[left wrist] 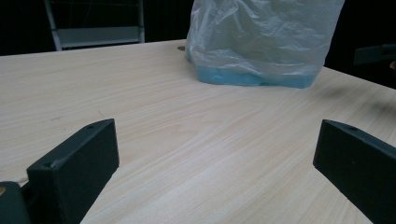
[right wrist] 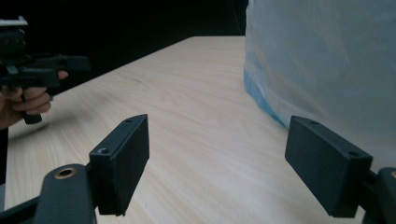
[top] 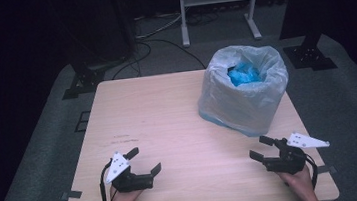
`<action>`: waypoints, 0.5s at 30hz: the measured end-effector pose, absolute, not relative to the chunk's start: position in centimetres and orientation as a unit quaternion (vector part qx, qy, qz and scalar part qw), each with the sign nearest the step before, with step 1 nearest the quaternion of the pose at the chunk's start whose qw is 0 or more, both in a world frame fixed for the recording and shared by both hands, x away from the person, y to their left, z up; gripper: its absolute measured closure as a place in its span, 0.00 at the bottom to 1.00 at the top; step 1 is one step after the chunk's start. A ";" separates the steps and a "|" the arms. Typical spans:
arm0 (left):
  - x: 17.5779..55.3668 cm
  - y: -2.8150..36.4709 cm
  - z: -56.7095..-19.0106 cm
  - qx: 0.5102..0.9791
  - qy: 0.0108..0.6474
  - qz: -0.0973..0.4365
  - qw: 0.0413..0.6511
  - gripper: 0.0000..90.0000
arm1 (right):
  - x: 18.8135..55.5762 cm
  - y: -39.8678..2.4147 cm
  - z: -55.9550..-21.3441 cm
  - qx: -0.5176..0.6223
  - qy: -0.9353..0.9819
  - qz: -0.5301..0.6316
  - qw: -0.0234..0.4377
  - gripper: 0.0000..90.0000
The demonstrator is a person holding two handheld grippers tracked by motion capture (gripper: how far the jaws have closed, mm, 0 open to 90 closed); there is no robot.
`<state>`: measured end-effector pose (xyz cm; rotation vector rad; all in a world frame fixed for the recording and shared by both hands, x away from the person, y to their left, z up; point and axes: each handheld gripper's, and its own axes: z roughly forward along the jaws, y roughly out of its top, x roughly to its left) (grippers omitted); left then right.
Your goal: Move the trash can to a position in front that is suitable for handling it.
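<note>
Wooden table (top: 169, 126), lined bin (top: 243, 91) far right, claws apart

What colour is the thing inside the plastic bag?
Bright blue, inside the translucent whitish plastic bag; the high view shows it best.

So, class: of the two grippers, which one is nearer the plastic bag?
The right gripper. It sits just below the plastic bag, which looms beside its jaws in its own view, while the left gripper is farther across the table.

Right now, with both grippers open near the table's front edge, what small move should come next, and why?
Probably ease the right gripper forward toward the bag. Its jaws stand open and empty, the bag is nearest to it, and bare table lies between. The left gripper is farther off.
</note>
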<state>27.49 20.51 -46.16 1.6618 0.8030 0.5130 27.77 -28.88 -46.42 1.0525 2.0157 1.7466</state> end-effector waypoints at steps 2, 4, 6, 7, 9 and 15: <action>27.5 20.6 -46.1 0.708 0.344 0.220 0.576 0.00 | 28.2 -28.6 -45.6 0.356 0.700 0.603 0.138 0.23; 27.5 20.7 -46.1 0.707 0.345 0.220 0.577 0.00 | 28.5 -28.4 -45.0 0.349 0.704 0.602 0.142 0.23; 27.6 20.8 -46.1 0.705 0.347 0.220 0.578 0.00 | 29.4 -27.8 -42.9 0.328 0.711 0.603 0.149 0.23; 27.6 20.8 -46.1 0.705 0.347 0.220 0.578 0.00 | 29.4 -27.8 -42.9 0.328 0.711 0.603 0.149 0.23; 27.6 20.8 -46.1 0.705 0.347 0.218 0.579 0.00 | 30.4 -27.0 -40.7 0.310 0.719 0.602 0.157 0.23; 27.6 20.9 -46.2 0.705 0.350 0.215 0.578 0.00 | 32.4 -25.5 -37.7 0.286 0.734 0.594 0.161 0.24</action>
